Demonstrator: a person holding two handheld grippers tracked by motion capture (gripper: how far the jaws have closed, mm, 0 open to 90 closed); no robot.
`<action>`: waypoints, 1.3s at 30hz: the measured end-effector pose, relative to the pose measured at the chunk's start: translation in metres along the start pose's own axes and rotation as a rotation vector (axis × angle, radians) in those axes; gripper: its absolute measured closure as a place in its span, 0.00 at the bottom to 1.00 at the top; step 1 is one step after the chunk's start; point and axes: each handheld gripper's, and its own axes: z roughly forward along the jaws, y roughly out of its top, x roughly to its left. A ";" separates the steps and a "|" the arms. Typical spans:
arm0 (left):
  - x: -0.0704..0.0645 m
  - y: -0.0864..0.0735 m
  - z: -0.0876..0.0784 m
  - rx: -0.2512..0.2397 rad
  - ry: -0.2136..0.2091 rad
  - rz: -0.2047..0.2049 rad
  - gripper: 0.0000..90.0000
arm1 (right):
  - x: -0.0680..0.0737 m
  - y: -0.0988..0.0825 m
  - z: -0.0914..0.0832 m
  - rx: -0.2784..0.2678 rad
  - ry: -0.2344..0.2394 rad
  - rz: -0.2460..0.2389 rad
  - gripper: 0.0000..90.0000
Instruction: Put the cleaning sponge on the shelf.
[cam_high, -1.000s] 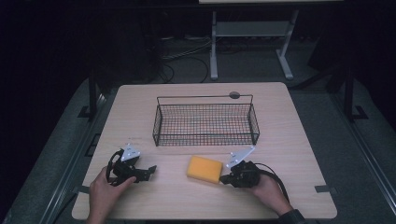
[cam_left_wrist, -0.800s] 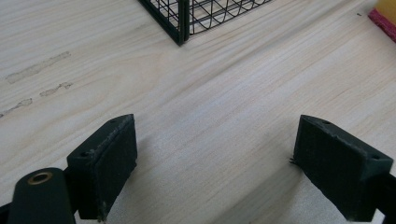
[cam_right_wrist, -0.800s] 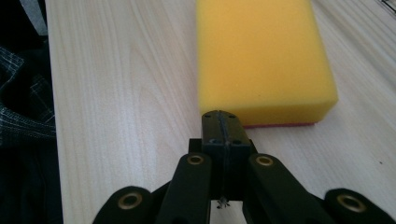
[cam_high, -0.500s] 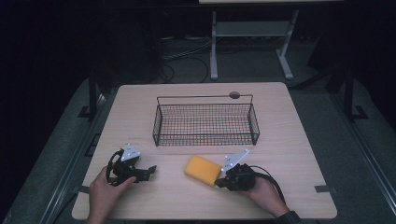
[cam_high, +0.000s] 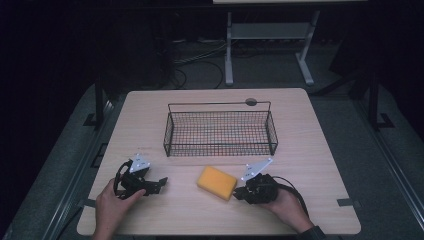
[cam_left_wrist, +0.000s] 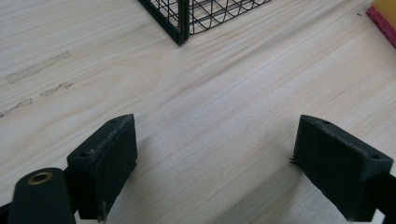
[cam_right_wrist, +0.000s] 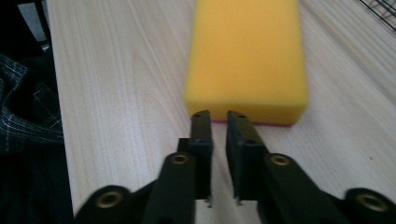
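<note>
You will find no readable text, label, brand, number or sign anywhere here. The light wooden table, the black wire mesh basket and the yellow rectangular sponge all carry plain surfaces, and the small dark spots on the grey three-cornered plates are too small to read.

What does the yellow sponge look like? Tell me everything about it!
The sponge is a soft-looking yellow foam block, rectangular, with a thin red layer along its underside. It lies flat on the wooden table, in front of the wire basket and not touching it. The right tool points at its near end, its jaws nearly closed with the tips right at the sponge's edge, gripping nothing.
</note>
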 end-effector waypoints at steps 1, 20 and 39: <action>0.000 0.000 0.000 0.000 0.000 0.000 0.14 | 0.000 0.000 -0.002 0.001 -0.008 0.004 0.83; 0.000 0.000 0.000 0.000 0.000 0.000 0.14 | -0.008 0.020 -0.014 0.042 -0.099 0.045 0.34; 0.000 0.000 0.000 0.001 0.000 -0.001 0.14 | -0.005 0.051 -0.003 0.083 -0.124 0.000 0.15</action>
